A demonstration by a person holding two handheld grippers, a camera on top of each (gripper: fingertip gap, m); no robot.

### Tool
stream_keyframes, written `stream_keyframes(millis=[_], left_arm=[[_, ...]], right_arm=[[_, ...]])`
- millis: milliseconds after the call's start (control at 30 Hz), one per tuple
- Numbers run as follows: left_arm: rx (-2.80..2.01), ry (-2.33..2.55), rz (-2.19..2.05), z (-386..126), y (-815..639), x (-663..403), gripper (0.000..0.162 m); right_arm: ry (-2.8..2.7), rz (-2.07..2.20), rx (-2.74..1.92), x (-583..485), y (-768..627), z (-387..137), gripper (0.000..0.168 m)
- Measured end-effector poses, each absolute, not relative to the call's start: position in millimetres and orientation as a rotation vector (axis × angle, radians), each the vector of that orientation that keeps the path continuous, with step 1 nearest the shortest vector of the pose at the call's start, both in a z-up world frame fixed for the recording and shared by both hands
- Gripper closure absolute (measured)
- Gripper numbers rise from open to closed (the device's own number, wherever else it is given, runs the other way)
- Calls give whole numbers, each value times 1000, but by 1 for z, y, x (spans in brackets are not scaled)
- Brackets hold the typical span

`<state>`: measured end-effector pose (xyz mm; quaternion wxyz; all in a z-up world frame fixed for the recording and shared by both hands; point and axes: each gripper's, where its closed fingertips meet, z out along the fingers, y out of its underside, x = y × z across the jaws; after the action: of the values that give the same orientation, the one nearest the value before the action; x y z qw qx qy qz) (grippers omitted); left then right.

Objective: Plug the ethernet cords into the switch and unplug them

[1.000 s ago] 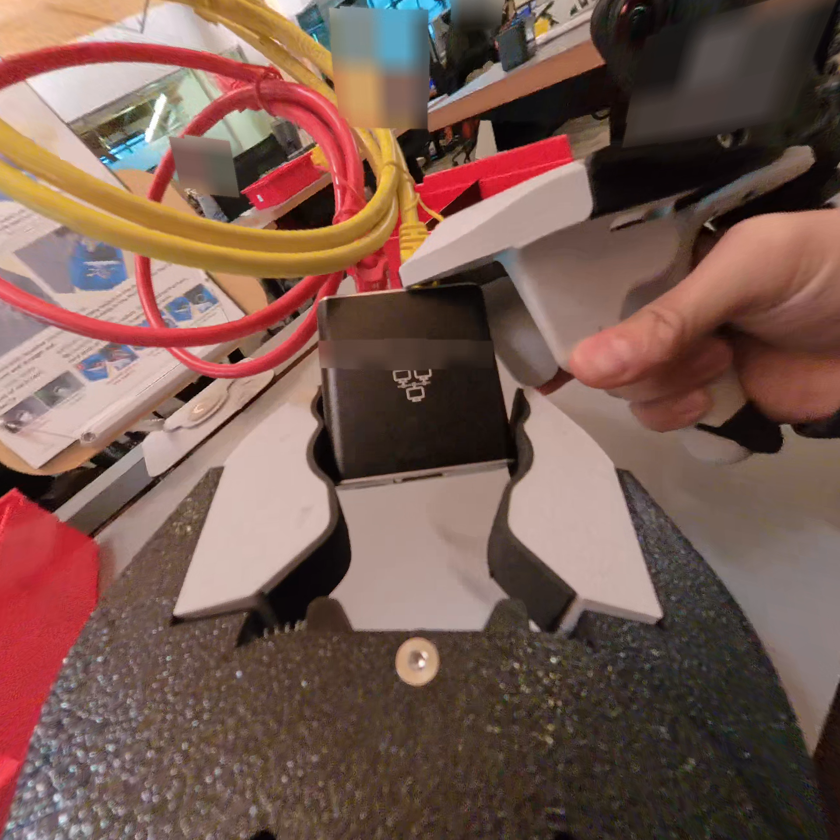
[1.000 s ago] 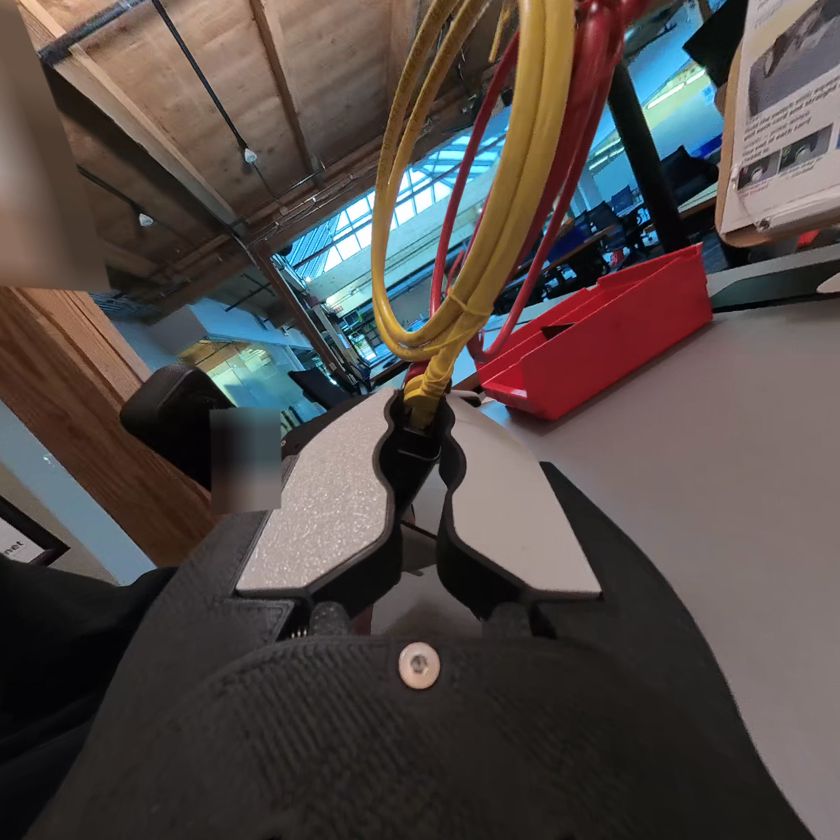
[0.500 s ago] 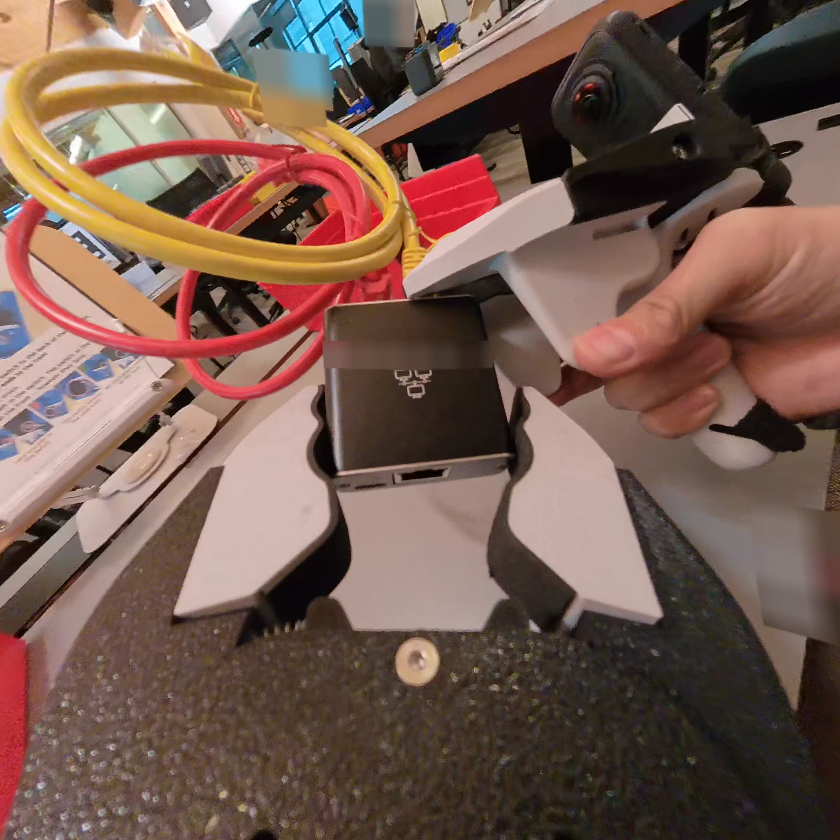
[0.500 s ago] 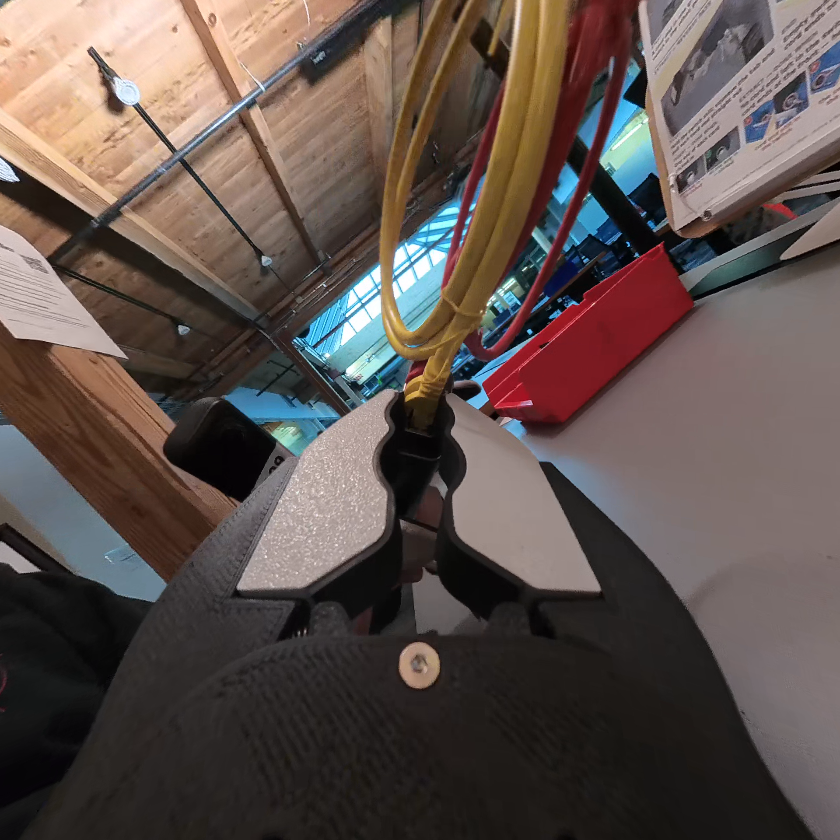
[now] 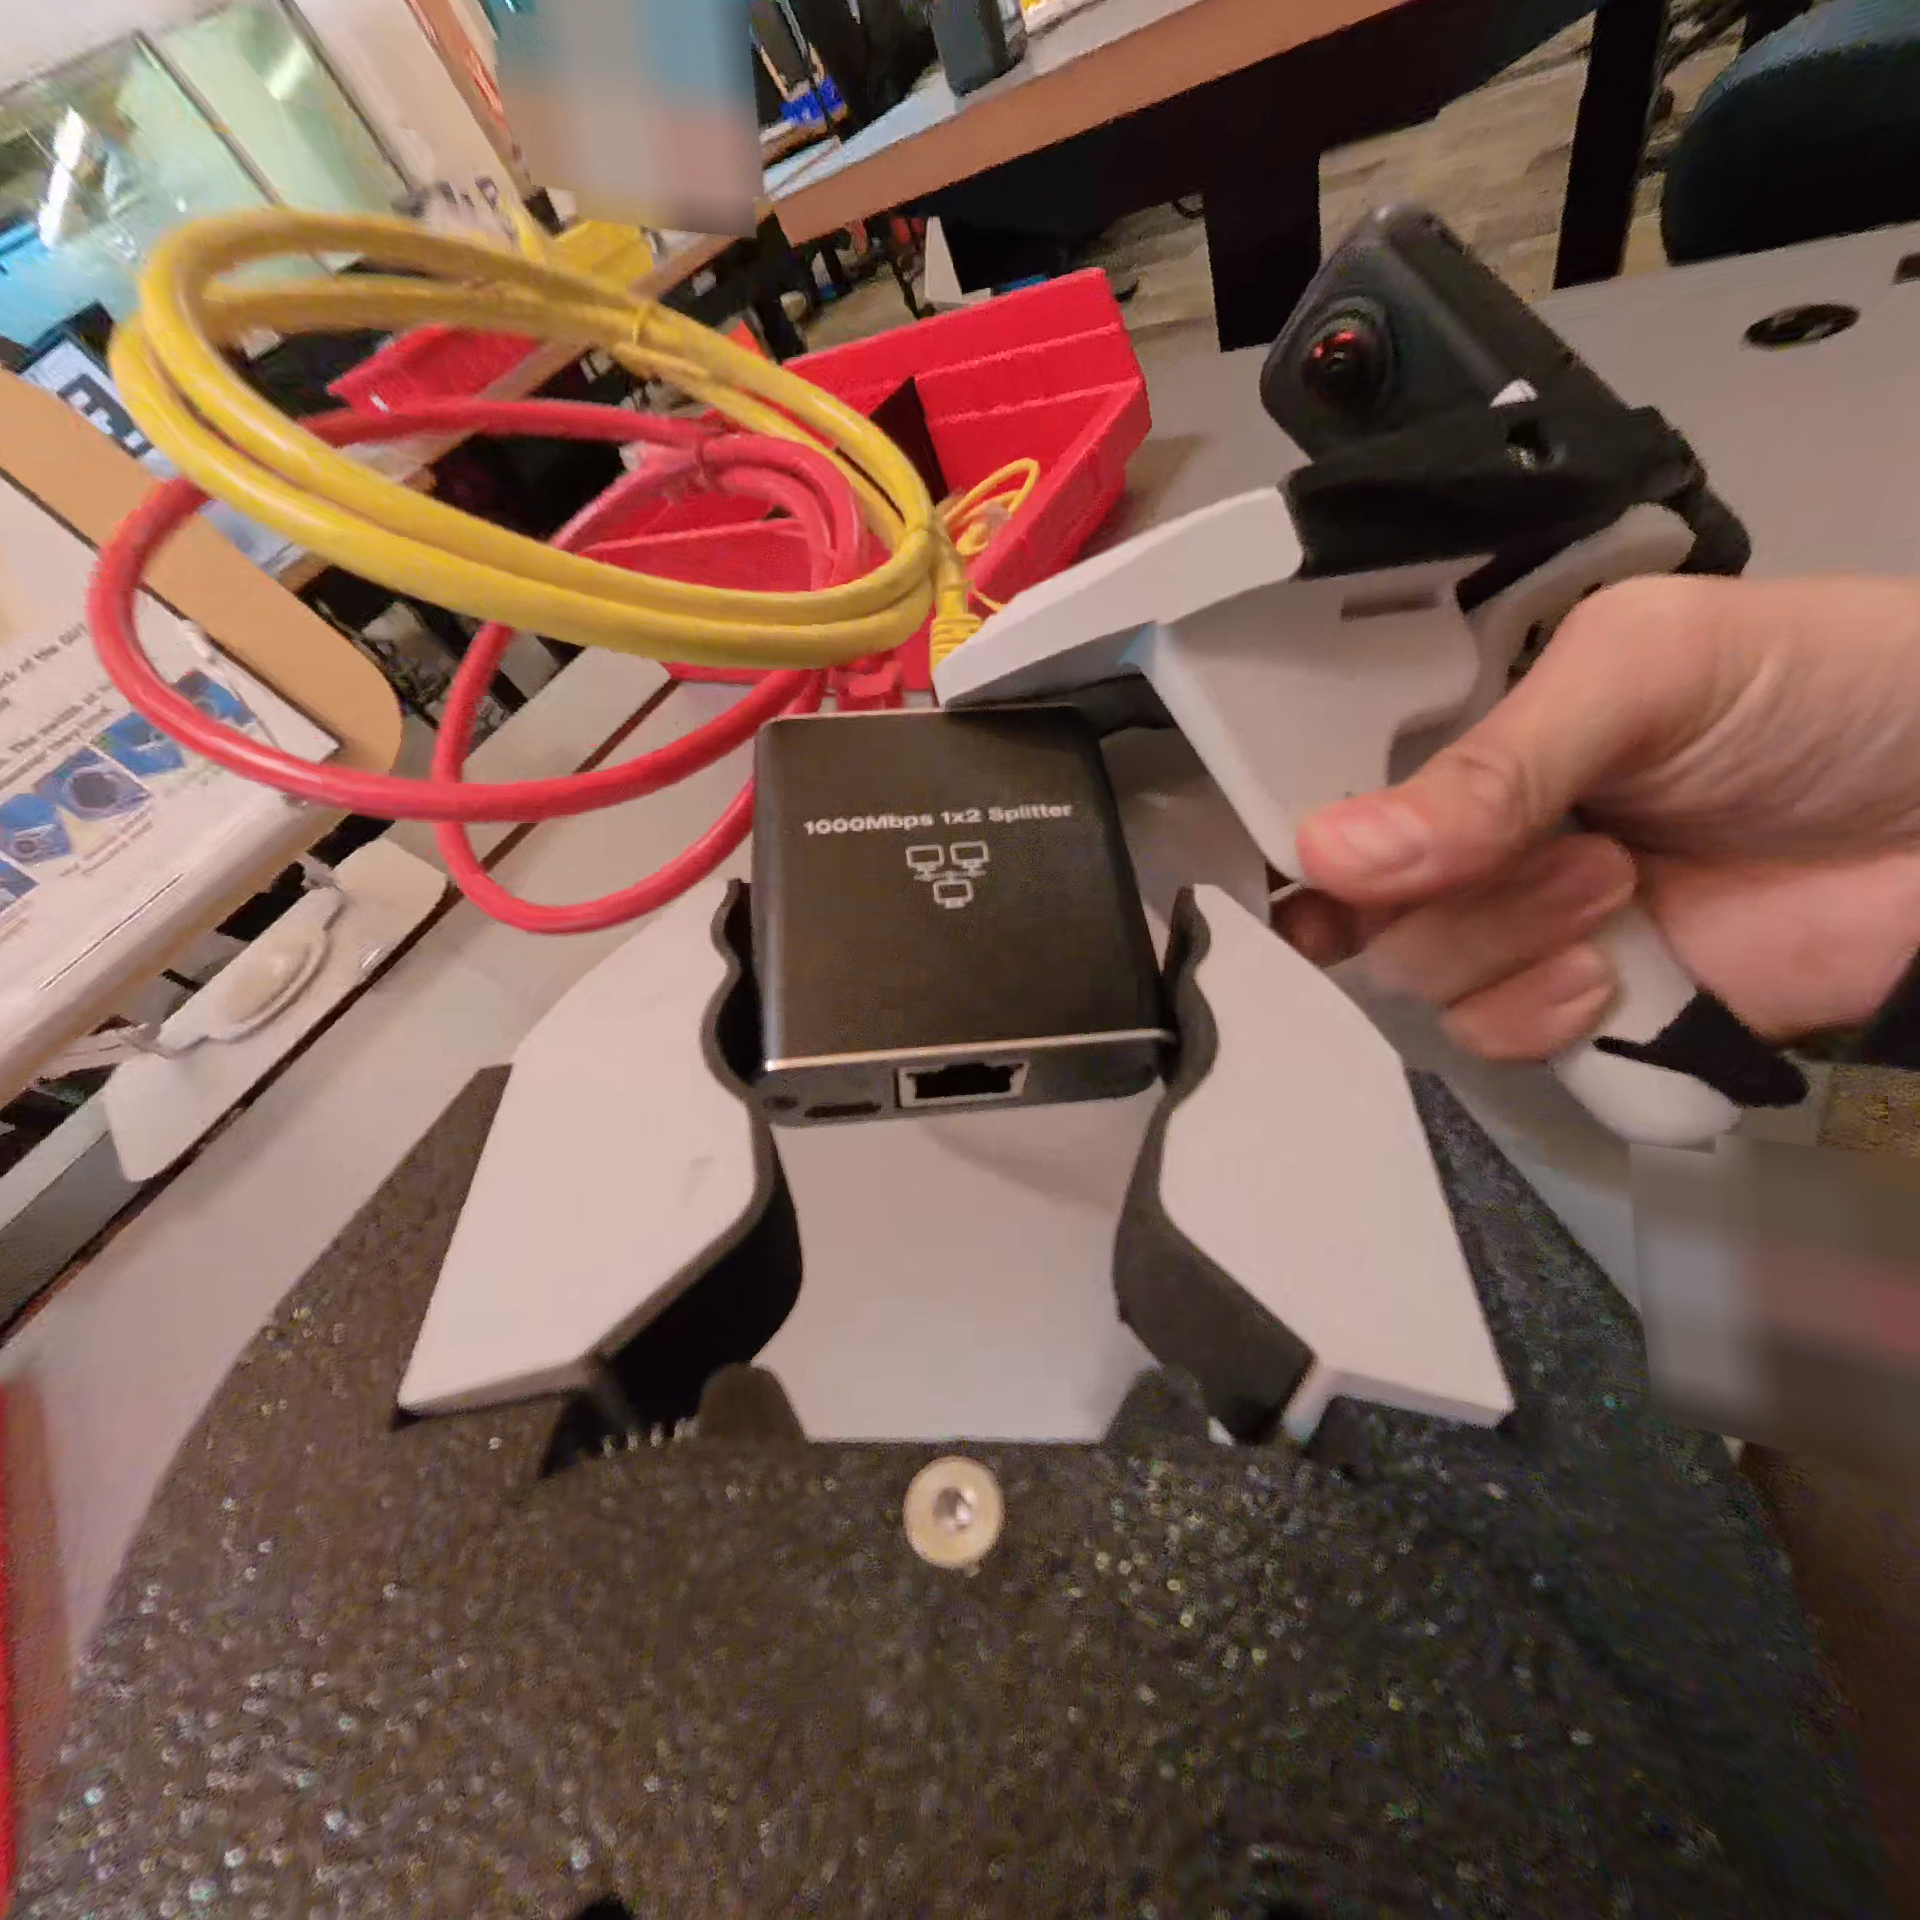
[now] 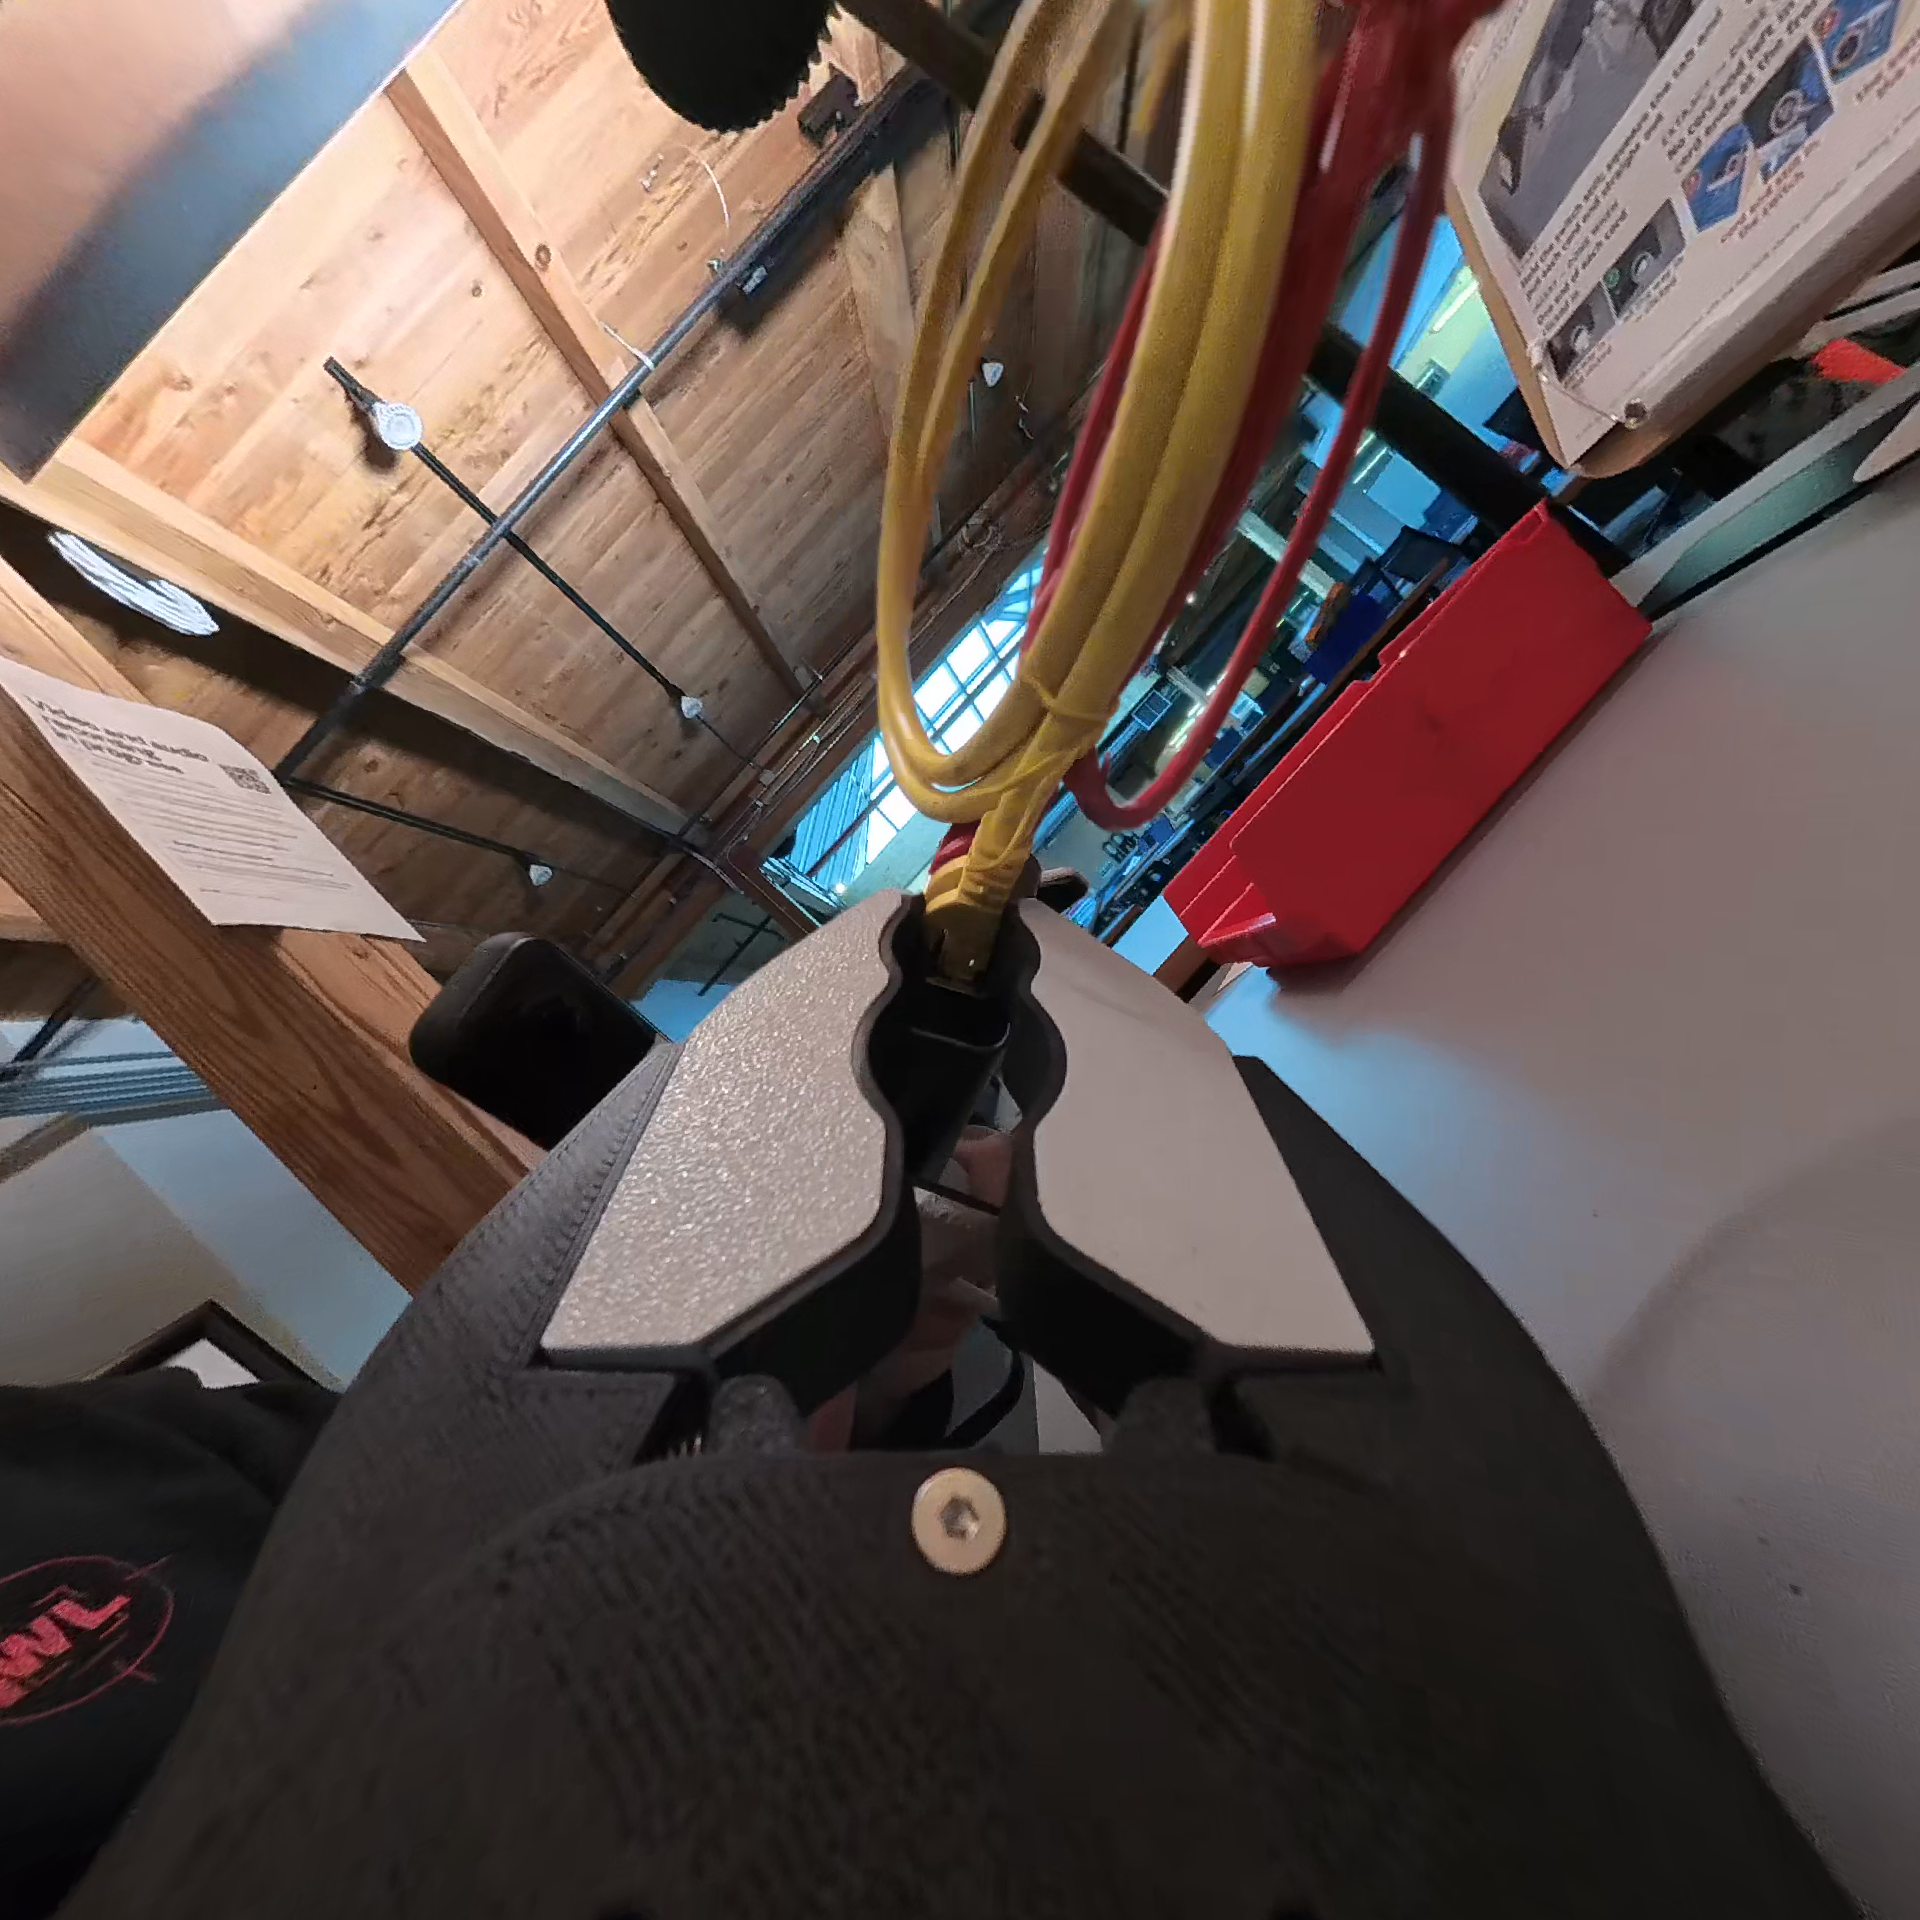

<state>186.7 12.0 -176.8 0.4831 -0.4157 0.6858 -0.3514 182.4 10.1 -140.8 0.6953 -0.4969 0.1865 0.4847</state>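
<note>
My left gripper [image 5: 951, 966] has its jaws clamped on the sides of the switch [image 5: 940, 883], a small black box held flat above the grey surface [image 5: 260, 1226]. Its near face shows 1 empty port toward my camera.

At the far end of the switch, the yellow cord [image 5: 520, 582] and the red cord [image 5: 312, 769] meet it side by side, their coils looping up and off to the left. I cannot tell from this side how deep either plug sits.

My right gripper [image 6: 961, 997] comes in from the right, held by a hand [image 5: 1662, 821], with its jaws pinched on the yellow cord's plug [image 6: 971, 914] right where it enters the switch [image 6: 951, 1039]. In the right wrist view the yellow cord [image 6: 997, 582] rises straight up from the jaws, with the red cord [image 6: 1247, 582] just beside it.

A red bin [image 5: 987, 416] sits behind the cords on the surface, and a printed sheet [image 5: 94, 821] on a board stands at the left.
</note>
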Motion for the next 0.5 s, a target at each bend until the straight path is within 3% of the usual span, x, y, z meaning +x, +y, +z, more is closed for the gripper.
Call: stream_keyframes(millis=[200,400,500], left_arm=[[-951,1698,-607,-191,29,188,86],[-1090,1663,-941,-190,25,188,86],[-969,1669,-679,-192,36,187,86]], right_arm=[[423,1101,-1134,182,18,-149,153],[436,1088,-1158,185,25,-154,153],[466,1201,-1086,183,29,-155,154]])
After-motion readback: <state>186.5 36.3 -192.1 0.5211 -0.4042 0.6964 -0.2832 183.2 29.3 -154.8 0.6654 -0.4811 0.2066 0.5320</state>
